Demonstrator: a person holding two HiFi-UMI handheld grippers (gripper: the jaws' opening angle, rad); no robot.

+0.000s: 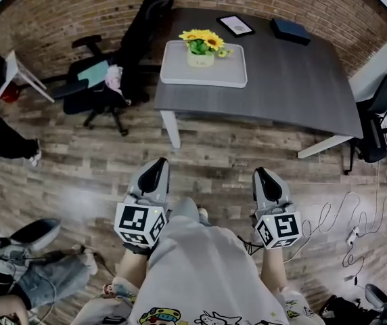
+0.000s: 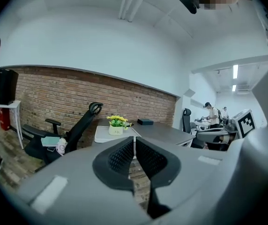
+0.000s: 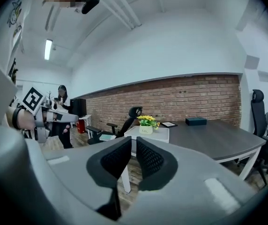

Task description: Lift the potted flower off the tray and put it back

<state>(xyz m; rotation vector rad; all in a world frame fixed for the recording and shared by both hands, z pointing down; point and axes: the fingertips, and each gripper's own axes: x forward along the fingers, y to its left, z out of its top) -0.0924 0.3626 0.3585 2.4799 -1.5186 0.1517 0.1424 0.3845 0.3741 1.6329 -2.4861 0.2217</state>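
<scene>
A small potted flower with yellow blooms and a pale pot stands on a white tray at the near left of a dark grey table. Both grippers hang well short of the table, over the wooden floor. My left gripper is shut and empty. My right gripper is shut and empty too. In the left gripper view the potted flower and tray show far beyond the shut left gripper. The right gripper view shows the flower on the tray past the shut right gripper.
A black office chair stands left of the table. On the table's far side lie a framed tablet and a dark box. Another chair and cables are at the right. A seated person's legs are at lower left.
</scene>
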